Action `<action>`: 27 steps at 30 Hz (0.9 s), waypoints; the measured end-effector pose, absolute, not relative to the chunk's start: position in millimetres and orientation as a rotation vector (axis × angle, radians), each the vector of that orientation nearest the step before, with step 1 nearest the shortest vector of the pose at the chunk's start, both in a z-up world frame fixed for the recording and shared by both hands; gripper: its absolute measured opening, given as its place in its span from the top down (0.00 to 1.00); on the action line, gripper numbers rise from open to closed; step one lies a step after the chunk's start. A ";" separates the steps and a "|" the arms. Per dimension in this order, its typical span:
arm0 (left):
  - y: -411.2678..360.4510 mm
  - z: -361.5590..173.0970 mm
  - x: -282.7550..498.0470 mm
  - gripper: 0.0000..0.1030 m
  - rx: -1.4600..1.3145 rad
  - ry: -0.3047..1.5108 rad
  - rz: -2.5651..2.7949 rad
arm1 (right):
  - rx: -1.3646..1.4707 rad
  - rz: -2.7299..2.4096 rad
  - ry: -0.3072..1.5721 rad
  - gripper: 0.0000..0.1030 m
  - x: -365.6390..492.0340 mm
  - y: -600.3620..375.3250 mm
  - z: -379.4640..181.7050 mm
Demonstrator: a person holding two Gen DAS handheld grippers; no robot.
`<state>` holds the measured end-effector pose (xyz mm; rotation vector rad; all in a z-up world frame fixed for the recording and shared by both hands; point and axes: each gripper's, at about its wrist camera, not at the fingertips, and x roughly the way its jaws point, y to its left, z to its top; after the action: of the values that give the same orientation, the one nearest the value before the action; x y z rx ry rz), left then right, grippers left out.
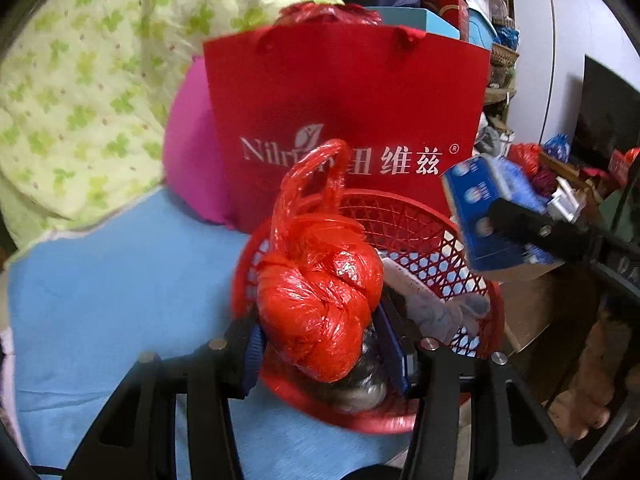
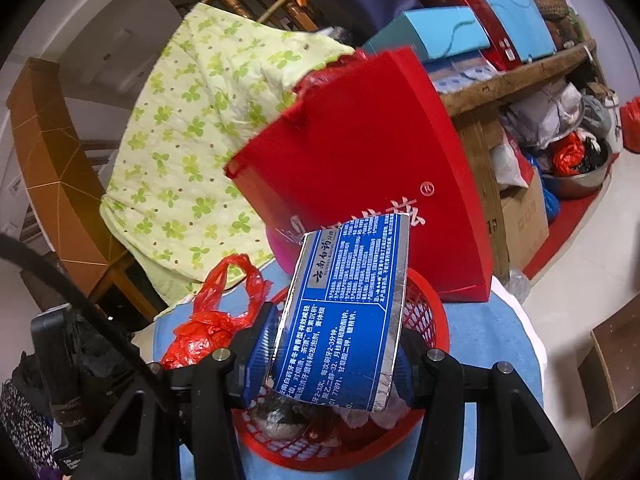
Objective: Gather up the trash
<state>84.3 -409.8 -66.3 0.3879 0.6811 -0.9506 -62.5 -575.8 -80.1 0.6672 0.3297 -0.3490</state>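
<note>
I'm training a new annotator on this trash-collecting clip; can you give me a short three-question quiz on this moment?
1. True or false: the left gripper has its jaws closed on the tied red plastic bag.
2. What does the right gripper hold? A) blue toothpaste box B) pink cushion C) green quilt
3. Fill in: both items are above the red mesh ____.

Key: 1 true; 2 A; 3 basket.
</note>
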 end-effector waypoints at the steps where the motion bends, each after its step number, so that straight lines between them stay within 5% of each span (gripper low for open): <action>1: -411.3 -68.7 86.8 0.46 0.384 0.687 -0.953 | 0.673 -0.352 0.340 0.46 -57.7 -578.4 -83.1; 7: -398.7 -72.3 85.2 0.21 0.344 0.662 -0.957 | 0.713 -0.332 0.371 0.41 -47.5 -583.5 -100.4; 10: -386.4 -65.2 78.9 0.21 0.338 0.637 -0.938 | 0.704 -0.327 0.358 0.34 -55.0 -576.7 -102.1; 27: -260.4 -13.9 28.2 0.14 0.347 0.479 -0.685 | 0.511 -0.330 0.392 0.34 -97.4 -472.0 -49.3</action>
<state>28.2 -260.4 -13.9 0.3472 0.4788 -0.6847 -97.4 -472.0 -49.3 0.5114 0.3924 -0.3303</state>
